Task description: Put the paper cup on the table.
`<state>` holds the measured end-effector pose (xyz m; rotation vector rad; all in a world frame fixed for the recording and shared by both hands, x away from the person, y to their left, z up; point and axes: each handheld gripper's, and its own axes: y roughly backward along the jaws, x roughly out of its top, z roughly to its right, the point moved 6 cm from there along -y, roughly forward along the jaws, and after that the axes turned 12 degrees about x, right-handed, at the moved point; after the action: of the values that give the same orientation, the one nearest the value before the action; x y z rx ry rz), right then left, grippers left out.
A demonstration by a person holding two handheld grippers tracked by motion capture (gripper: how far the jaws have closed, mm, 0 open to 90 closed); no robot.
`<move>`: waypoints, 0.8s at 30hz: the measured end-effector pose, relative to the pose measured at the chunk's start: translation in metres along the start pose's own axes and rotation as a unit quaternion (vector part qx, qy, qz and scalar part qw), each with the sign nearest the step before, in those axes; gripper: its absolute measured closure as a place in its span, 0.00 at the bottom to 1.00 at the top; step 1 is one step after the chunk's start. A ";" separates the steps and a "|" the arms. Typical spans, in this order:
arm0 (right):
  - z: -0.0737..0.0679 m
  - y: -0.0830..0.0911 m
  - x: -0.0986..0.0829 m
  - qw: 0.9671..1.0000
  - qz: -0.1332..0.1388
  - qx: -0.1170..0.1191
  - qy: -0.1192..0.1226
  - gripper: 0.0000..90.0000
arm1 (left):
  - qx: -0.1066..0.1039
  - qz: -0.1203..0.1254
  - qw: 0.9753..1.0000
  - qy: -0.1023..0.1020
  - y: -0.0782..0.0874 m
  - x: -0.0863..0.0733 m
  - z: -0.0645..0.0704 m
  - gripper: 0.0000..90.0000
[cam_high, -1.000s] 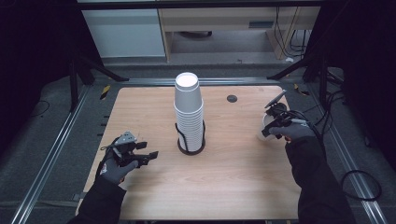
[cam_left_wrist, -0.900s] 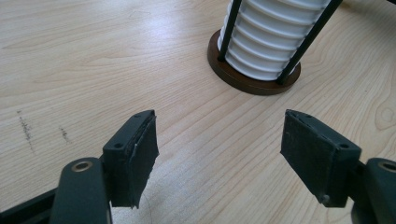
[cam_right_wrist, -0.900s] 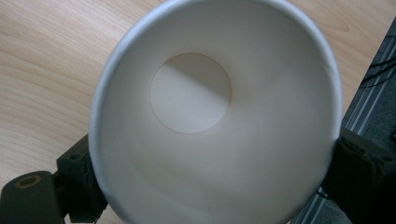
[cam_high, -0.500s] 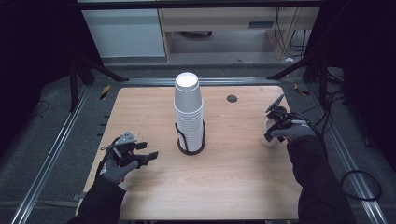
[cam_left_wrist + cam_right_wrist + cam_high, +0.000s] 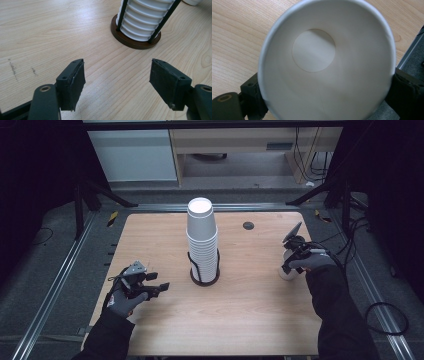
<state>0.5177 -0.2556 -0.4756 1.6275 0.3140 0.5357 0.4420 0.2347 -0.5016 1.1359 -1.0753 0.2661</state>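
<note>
A tall stack of white paper cups (image 5: 202, 237), bottoms up, stands in a holder with black rods and a round brown base (image 5: 204, 280) at the table's middle. The stack (image 5: 145, 22) and the base (image 5: 132, 41) appear ahead of my left gripper (image 5: 117, 80), which is open and empty over bare wood. In the high view that left gripper (image 5: 159, 287) sits low at the front left. My right gripper (image 5: 329, 93) is shut on a single white cup (image 5: 314, 50), whose open mouth faces the camera. By the table's right edge, this cup (image 5: 287, 272) hangs under the right gripper (image 5: 292, 260).
The wooden table (image 5: 240, 320) has a small black round cap (image 5: 248, 225) at its back right. Metal rails (image 5: 55, 285) run along both sides, with cables on the floor at the right. The right edge of the table (image 5: 407, 57) lies close beside the held cup.
The right hand has dipped and turned slightly, bringing the held cup lower by the table's right edge. The left gripper has stayed where it was.
</note>
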 end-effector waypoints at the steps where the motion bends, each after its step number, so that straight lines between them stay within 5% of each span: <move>1: 0.000 0.000 0.000 1.000 0.000 0.000 0.000 0.09 | 0.000 0.000 1.000 0.000 0.000 0.000 0.000 0.31; 17: -0.001 -0.004 0.003 1.000 0.012 -0.011 0.019 0.06 | 0.000 -0.001 1.000 0.001 -0.001 0.000 0.000 0.31; 24: -0.002 0.004 0.005 0.999 0.041 -0.005 0.018 0.02 | 0.000 -0.002 1.000 0.000 -0.001 -0.001 0.000 0.31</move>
<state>0.5200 -0.2518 -0.4712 1.6281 0.2727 0.6291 0.4422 0.2347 -0.5025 1.1391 -1.0734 0.2627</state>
